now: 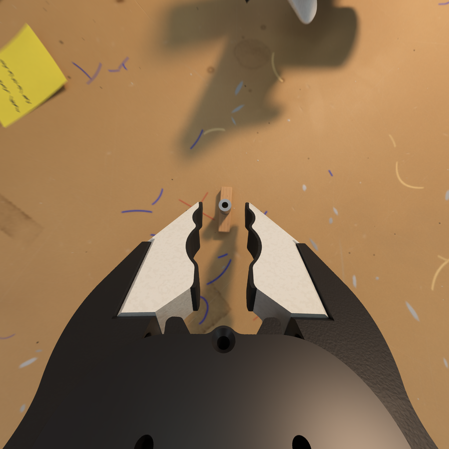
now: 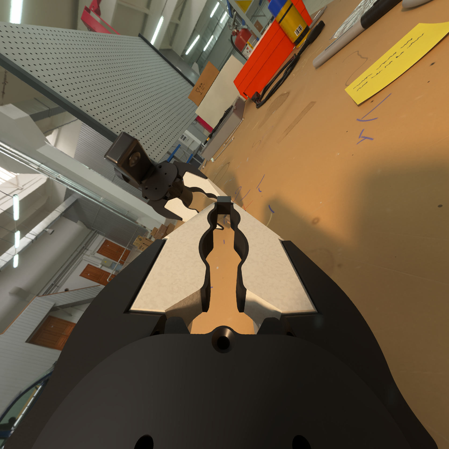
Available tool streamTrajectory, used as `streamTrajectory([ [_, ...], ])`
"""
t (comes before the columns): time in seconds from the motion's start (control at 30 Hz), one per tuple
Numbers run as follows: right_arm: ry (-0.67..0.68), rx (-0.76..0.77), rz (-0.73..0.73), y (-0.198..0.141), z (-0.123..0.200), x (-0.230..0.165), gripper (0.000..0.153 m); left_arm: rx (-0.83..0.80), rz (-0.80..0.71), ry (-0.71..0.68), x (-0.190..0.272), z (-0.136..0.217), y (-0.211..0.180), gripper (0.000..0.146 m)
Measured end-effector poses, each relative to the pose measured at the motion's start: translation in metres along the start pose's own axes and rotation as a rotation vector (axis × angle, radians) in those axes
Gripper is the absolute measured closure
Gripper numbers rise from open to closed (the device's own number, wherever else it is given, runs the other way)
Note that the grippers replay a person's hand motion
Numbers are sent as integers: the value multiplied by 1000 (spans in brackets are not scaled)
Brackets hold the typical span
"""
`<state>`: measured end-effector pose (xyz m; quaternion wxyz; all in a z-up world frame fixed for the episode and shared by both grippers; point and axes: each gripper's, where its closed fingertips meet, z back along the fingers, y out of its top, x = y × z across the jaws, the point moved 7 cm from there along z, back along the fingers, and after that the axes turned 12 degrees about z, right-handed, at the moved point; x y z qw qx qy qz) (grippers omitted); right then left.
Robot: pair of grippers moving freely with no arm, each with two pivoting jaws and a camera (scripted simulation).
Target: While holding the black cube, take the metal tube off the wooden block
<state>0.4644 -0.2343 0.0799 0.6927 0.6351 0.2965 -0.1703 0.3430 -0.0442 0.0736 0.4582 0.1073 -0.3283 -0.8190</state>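
In the left wrist view I look straight down on a small wooden block [image 1: 225, 218] lying on the brown table. A short grey metal tube [image 1: 225, 205] stands upright on it, its bore facing me. My left gripper [image 1: 223, 205] is open, above the block, with the tube between its fingertips and clear of both. In the right wrist view my right gripper [image 2: 223, 205] is shut on the black cube [image 2: 223, 204], held at the fingertips above the table. The left gripper [image 2: 187, 192] shows just beyond it, open. The block and tube are hidden in that view.
A yellow sticky note [image 1: 25, 75] lies on the table at the far left; it also shows in the right wrist view [image 2: 398, 60]. A red box [image 2: 269, 56], a yellow can [image 2: 291, 21], black cables [image 2: 279, 80] and a grey tube [image 2: 340, 46] stand along the table's far side.
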Motion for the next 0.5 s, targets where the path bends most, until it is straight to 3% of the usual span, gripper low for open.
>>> streamTrajectory([
  [0.07, -1, -9, 3, 0, -1, 0, 144, -28, 0, -16, 0, -5, -3, 118],
  [0.1, 0, -13, 3, -1, -1, 0, 144, -21, -10, -8, 0, -6, -3, 130],
  [0.17, -3, -17, 4, -1, -1, 0, 144, 18, -18, 69, -1, -2, -3, 136],
  [0.3, -60, -44, -40, -3, -8, -7, 144, 168, -154, 480, -2, 27, 4, 136],
  [0.43, -85, -104, -93, -6, -33, -41, 144, 175, -605, 1028, 19, 38, -9, 136],
  [0.5, -128, -173, -80, -13, -45, -54, 144, 132, -729, 1080, 27, 27, -20, 136],
])
